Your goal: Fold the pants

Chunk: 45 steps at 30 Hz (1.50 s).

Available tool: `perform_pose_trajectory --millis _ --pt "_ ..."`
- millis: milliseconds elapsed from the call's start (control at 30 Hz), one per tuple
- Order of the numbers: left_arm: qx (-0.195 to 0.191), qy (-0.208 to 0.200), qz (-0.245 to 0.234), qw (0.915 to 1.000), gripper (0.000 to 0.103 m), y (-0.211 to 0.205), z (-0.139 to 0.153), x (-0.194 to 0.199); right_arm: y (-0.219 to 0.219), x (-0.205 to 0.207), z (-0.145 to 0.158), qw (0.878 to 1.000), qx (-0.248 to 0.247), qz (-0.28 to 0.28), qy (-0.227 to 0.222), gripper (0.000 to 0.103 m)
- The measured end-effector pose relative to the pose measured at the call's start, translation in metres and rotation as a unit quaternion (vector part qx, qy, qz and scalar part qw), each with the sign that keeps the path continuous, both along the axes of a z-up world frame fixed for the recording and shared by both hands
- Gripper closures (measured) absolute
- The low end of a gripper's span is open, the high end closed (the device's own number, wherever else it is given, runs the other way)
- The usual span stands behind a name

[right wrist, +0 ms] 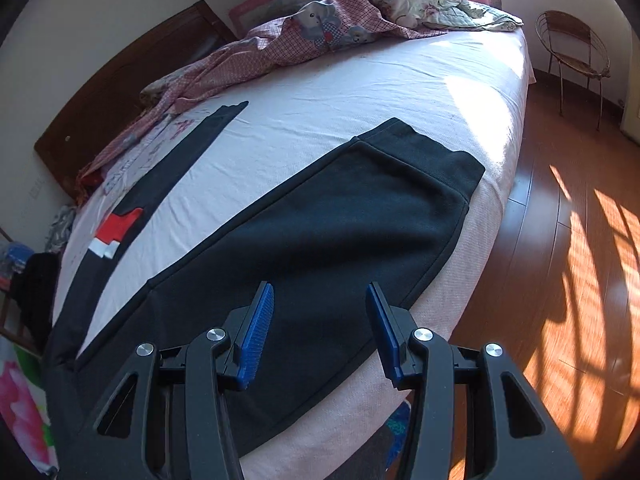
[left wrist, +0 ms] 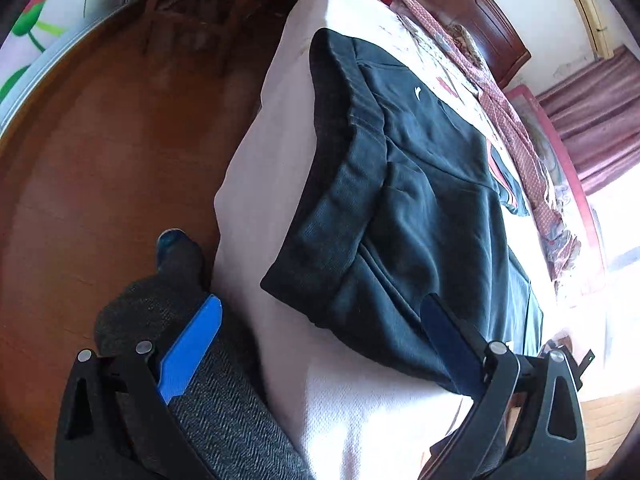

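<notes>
Dark navy pants (left wrist: 420,208) lie flat on the bed near its edge. The waistband (left wrist: 340,168) faces the left wrist view. In the right wrist view one leg (right wrist: 340,220) runs to its cuff (right wrist: 432,156) and the other leg (right wrist: 160,184), with a red and white patch, lies apart further in. My left gripper (left wrist: 320,316) is open and empty, above the waist end and the bed's edge. My right gripper (right wrist: 320,300) is open and empty, just above the near leg.
The bed (right wrist: 360,92) has a white sheet, with crumpled patterned bedding (right wrist: 320,28) at the far side by the wooden headboard (right wrist: 120,92). A wire chair (right wrist: 576,48) stands on the wood floor (right wrist: 560,280). My leg and foot (left wrist: 180,280) stand beside the bed.
</notes>
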<state>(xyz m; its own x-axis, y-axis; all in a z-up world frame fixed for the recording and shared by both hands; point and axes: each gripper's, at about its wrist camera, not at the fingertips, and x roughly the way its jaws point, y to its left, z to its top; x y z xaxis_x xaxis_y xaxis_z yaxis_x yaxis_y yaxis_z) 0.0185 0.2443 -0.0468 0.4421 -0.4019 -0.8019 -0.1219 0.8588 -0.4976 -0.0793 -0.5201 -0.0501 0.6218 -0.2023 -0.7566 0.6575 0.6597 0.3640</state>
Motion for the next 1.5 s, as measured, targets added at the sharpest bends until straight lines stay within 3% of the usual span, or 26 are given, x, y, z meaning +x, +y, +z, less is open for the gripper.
perform_pose_trajectory --millis 67,100,200,233,333,433,533,600,667,767,867,900,1000,1067,1100,1133,1167,1233,1367,1500 --pt "-0.031 0.003 0.007 0.9995 0.015 -0.001 -0.008 0.005 -0.003 -0.003 0.001 1.0 0.002 -0.007 0.004 0.056" --pt "-0.038 0.006 0.008 0.9992 0.024 -0.004 -0.013 0.007 -0.006 -0.005 0.001 1.0 0.003 -0.011 0.005 0.056" --pt "-0.03 0.015 0.029 0.999 0.042 -0.008 -0.018 0.009 -0.015 -0.013 0.007 1.0 -0.004 -0.022 0.005 0.056" --pt "-0.024 0.016 0.047 0.9985 0.061 -0.005 -0.017 0.008 -0.017 -0.014 0.009 1.0 -0.008 -0.024 0.007 0.056" --pt "-0.04 0.005 0.072 0.9966 0.071 -0.004 -0.01 0.002 -0.028 -0.021 0.014 0.999 -0.015 -0.031 0.006 0.056" --pt "-0.007 -0.024 0.076 0.9968 0.079 -0.017 0.014 -0.003 -0.045 -0.028 0.019 0.997 -0.037 -0.059 0.013 0.056" --pt "-0.01 -0.046 0.087 0.9951 0.081 -0.017 0.032 -0.004 -0.074 -0.032 0.015 0.995 -0.033 -0.098 0.008 0.056" --pt "-0.017 -0.039 0.1 0.9941 0.081 -0.012 0.032 -0.007 -0.094 -0.026 0.011 0.993 -0.032 -0.115 0.013 0.055" --pt "-0.011 -0.03 0.106 0.9938 0.081 -0.009 0.03 -0.011 -0.111 -0.018 0.007 0.991 -0.037 -0.126 0.024 0.044" --pt "-0.004 -0.021 0.115 0.9932 0.082 -0.001 0.031 -0.023 -0.13 0.002 0.006 0.99 -0.054 -0.124 0.045 0.044" --pt "0.011 -0.024 0.117 0.9928 0.082 0.004 0.037 -0.029 -0.139 0.025 0.0 0.992 -0.057 -0.089 0.071 0.042" --pt "0.02 -0.025 0.116 0.9928 0.082 0.004 0.039 -0.028 -0.139 0.035 -0.003 0.99 -0.072 -0.074 0.093 0.035" --pt "0.029 -0.019 0.118 0.9924 0.082 0.008 0.037 -0.023 -0.131 0.066 -0.024 0.98 -0.106 -0.001 0.166 0.034" --pt "0.032 -0.016 0.122 0.9919 0.083 0.009 0.038 -0.02 -0.118 0.077 -0.031 0.971 -0.146 0.045 0.185 0.04" --pt "0.035 -0.017 0.124 0.9915 0.083 0.01 0.038 -0.022 -0.113 0.082 -0.03 0.968 -0.155 0.065 0.185 0.059" --pt "0.037 -0.018 0.126 0.9912 0.083 0.011 0.039 -0.021 -0.106 0.088 -0.028 0.965 -0.164 0.081 0.189 0.086" --pt "0.037 -0.017 0.127 0.991 0.083 0.011 0.04 -0.022 -0.095 0.096 -0.027 0.952 -0.199 0.095 0.213 0.094" --pt "0.042 -0.014 0.126 0.991 0.083 0.011 0.039 -0.024 -0.077 0.103 -0.023 0.924 -0.274 0.117 0.239 0.095" --pt "0.034 -0.007 0.138 0.9898 0.082 0.01 0.033 -0.031 -0.096 0.087 -0.019 0.935 -0.266 0.062 0.226 0.096" --pt "0.036 0.004 0.135 0.9902 0.083 0.01 0.026 -0.04 -0.1 0.08 -0.035 0.93 -0.276 0.042 0.239 0.096"
